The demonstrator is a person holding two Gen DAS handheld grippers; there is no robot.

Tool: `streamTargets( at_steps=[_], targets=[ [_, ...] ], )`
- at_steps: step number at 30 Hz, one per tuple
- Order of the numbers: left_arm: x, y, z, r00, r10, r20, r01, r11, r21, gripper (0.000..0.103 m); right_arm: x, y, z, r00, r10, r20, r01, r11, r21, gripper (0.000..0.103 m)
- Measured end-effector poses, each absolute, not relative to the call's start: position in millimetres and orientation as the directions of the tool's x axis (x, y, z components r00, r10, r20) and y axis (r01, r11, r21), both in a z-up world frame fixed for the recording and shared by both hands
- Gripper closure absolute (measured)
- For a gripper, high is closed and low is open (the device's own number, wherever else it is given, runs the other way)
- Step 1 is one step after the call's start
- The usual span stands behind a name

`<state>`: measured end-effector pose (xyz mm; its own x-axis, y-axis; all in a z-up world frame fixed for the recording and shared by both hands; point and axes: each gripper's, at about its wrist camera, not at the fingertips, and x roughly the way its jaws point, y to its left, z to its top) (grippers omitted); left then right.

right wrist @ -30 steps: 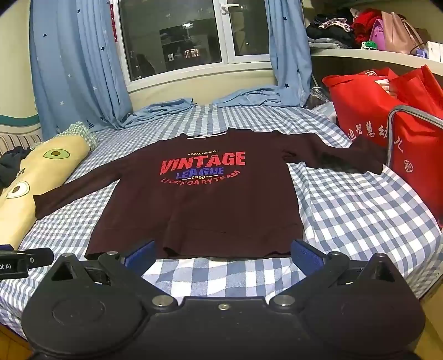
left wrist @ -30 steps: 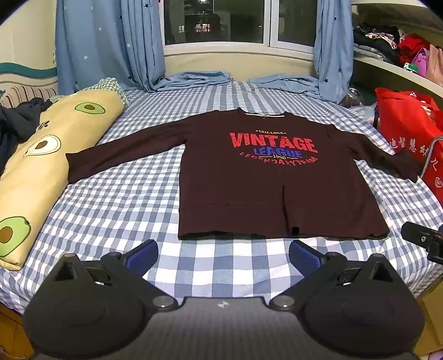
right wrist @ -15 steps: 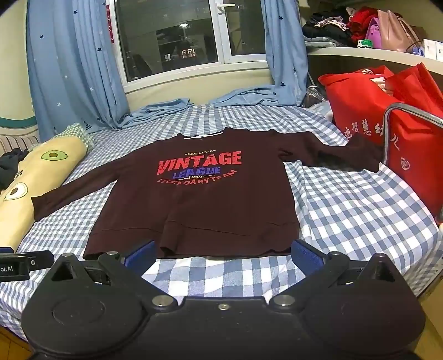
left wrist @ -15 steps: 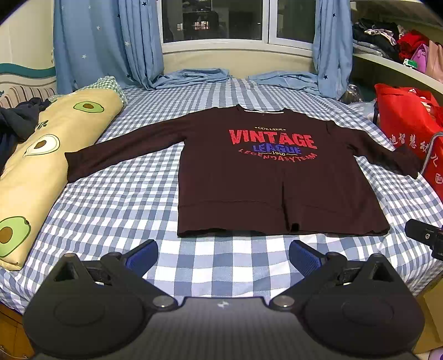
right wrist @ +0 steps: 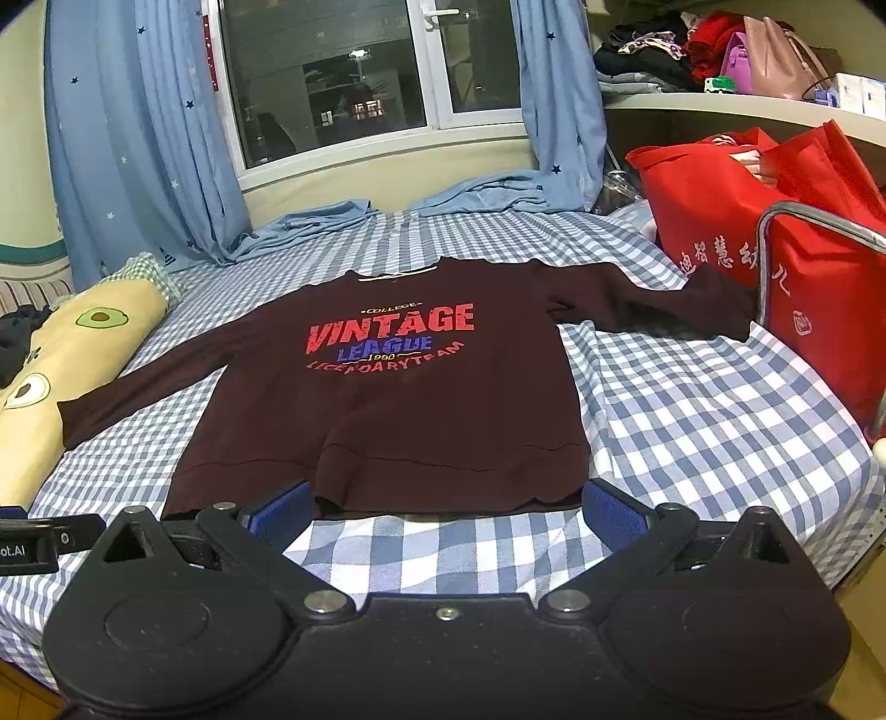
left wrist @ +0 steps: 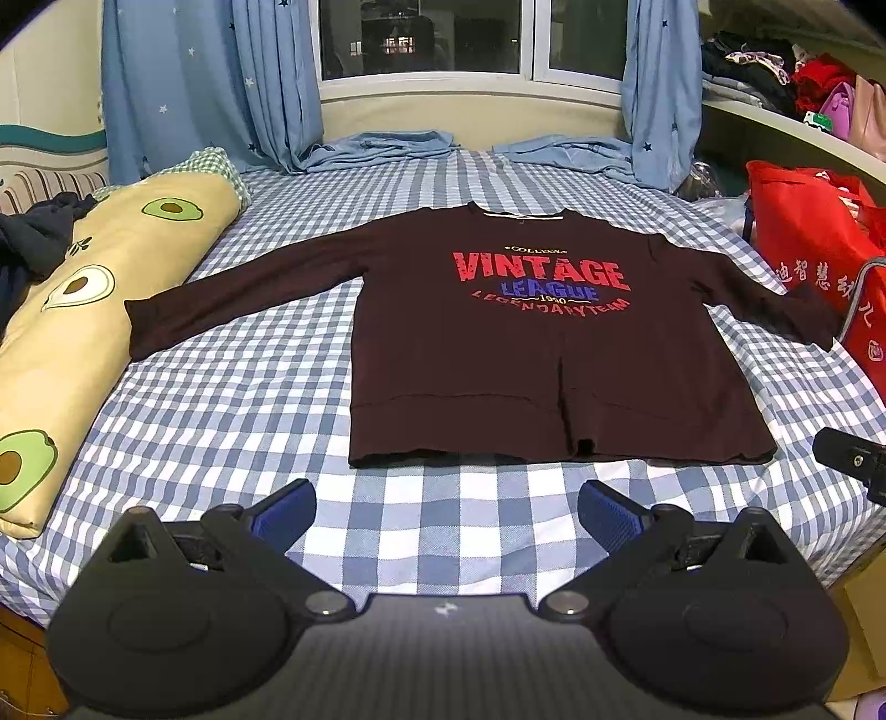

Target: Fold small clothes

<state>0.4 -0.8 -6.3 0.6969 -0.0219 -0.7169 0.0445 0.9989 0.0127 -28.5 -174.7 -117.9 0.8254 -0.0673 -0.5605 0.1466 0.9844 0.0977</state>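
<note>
- Left wrist view: my left gripper (left wrist: 446, 507) hangs over the near edge of the bed (left wrist: 232, 399), its two blue-padded fingers (left wrist: 285, 507) spread wide with nothing between them.
- The sweatshirt (left wrist: 531, 360) lies flat and face up on the checked sheet at 12 o'clock from this gripper, collar toward the window (left wrist: 470, 39), hem nearest me, both sleeves stretched out to the sides.
- Its hem sits just beyond the fingertips, apart from them.
- At 9 o'clock a long avocado-print pillow (left wrist: 72, 310) runs along the bed's edge; the cuff of one sleeve touches it.
- At 2 o'clock a red bag (left wrist: 803, 243) stands beside the bed, the other cuff reaching it.
- At 3 o'clock a dark part of my other tool shows at the frame edge.
- Right wrist view: my right gripper (right wrist: 446, 507) is likewise wide, empty, and held low at the near edge of the bed (right wrist: 692, 399).
- The sweatshirt (right wrist: 410, 399) fills 12 o'clock; its hem appears just past the fingers (right wrist: 609, 507), though I cannot tell whether cloth and pads touch.
- Blue curtains (right wrist: 138, 138) hang at 10 o'clock, the red bag (right wrist: 775, 221) at 2 o'clock, the pillow (right wrist: 61, 354) at 9 o'clock.
</note>
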Motion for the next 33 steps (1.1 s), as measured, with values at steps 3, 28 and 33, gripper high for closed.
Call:
streamTargets(
  at_steps=[3,28,33],
  targets=[
    [1,0,-6,0.695,-0.019,-0.718,0.041,0.999,0.014,0.001,-28,-175,-118,0.824,-0.068,-0.563,0.151,0.983,0.101,0.000],
    [13,7,-11,0.684,-0.015,-0.729,0.031,0.999,0.009,0.001,-20,-173,-122,0.818,-0.071,-0.571,0.155,0.983,0.099,0.000],
    [16,8,-12,0.682,-0.015,-0.732,0.029,1.000,0.007,0.001,-18,-173,-121,0.816,-0.071,-0.574,0.155,0.983,0.098,0.000]
  ],
)
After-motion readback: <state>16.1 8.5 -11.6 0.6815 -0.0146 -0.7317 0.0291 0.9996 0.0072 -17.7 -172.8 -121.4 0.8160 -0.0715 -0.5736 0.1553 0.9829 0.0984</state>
